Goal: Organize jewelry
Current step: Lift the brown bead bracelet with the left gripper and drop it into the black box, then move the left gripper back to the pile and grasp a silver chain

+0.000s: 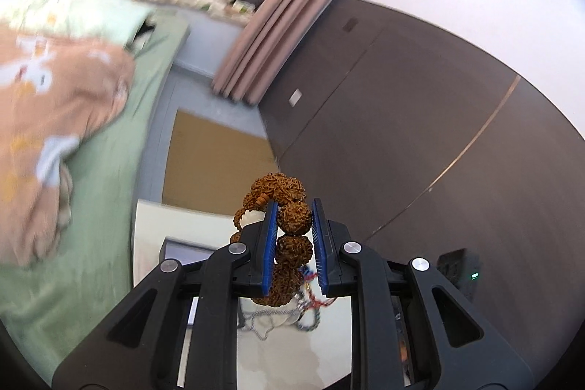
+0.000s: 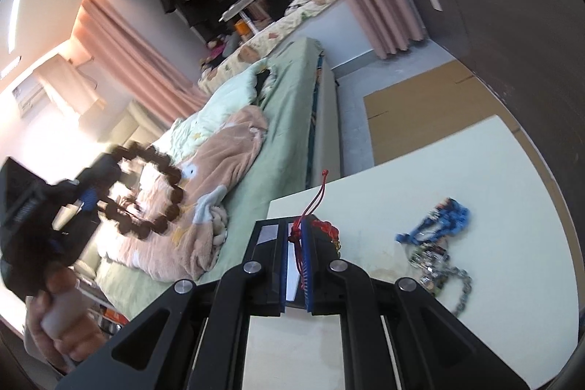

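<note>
Left gripper: jaws narrowly parted, clamping the brown bead bracelet, lifted.
Right gripper: jaws nearly closed, pinching the red cord above the desk.

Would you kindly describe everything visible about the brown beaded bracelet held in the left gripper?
The brown beaded bracelet is a loop of large, round, rough-textured beads resembling carved seeds, with one pale whitish bead on its left side. The left gripper is shut on it, its blue-padded fingers pinching two or three beads, while the rest curls above and below. It is lifted off the table; the right wrist view shows it hanging as an open ring, blurred and dark against the light.
</note>
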Demonstrator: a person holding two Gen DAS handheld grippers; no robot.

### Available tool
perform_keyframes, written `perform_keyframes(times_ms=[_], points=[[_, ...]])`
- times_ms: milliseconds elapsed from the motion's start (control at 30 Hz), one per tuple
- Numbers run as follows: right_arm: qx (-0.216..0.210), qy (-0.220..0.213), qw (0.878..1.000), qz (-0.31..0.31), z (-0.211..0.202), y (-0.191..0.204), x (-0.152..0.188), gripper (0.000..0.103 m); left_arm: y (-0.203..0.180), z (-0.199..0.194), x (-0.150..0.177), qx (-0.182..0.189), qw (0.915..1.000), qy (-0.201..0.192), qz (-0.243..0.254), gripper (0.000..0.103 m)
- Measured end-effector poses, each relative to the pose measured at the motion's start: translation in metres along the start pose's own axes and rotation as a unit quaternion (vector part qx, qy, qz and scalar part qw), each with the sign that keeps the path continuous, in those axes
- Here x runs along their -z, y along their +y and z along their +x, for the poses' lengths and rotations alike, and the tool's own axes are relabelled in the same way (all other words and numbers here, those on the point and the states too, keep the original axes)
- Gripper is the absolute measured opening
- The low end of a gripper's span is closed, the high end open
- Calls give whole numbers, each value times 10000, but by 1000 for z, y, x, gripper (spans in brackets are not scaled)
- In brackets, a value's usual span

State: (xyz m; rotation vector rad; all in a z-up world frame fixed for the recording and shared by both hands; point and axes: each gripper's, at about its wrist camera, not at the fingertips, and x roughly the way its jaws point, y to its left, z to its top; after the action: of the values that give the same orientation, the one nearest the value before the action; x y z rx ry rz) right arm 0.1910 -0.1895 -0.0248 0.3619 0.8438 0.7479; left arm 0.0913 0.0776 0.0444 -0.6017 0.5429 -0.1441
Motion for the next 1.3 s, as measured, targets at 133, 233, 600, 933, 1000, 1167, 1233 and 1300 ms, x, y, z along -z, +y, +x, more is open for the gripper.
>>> perform_keyframes(times_ms=[133,233,600,933,1000,1167,1233,1300], points=[[-14,73,9996,-287,18,24,-7,7,24,20,5,-43,9993,355,-131,19],[-85,140,9992,-376,30,35,-8,7,39,27,9,-36,9982,564,-195,56],[-260,485,9977,-388,65,49,5,11,75,7,9,-598,9968,395,-356,80],[-53,282,9995,-157,38,27,7,82,74,9,13,-725,9958,424,-362,89],[93,261,9996,-54,27,16,7,82,70,12,14,-721,9959,447,-326,89],[488,269,9983,169,1,-12,11,82,54,23,22,-685,9959,579,-121,89],[576,309,9975,284,-5,-22,13,82,45,28,26,-654,9958,641,-25,89],[673,369,9963,375,-10,-32,16,78,36,33,31,-639,9955,697,83,88]])
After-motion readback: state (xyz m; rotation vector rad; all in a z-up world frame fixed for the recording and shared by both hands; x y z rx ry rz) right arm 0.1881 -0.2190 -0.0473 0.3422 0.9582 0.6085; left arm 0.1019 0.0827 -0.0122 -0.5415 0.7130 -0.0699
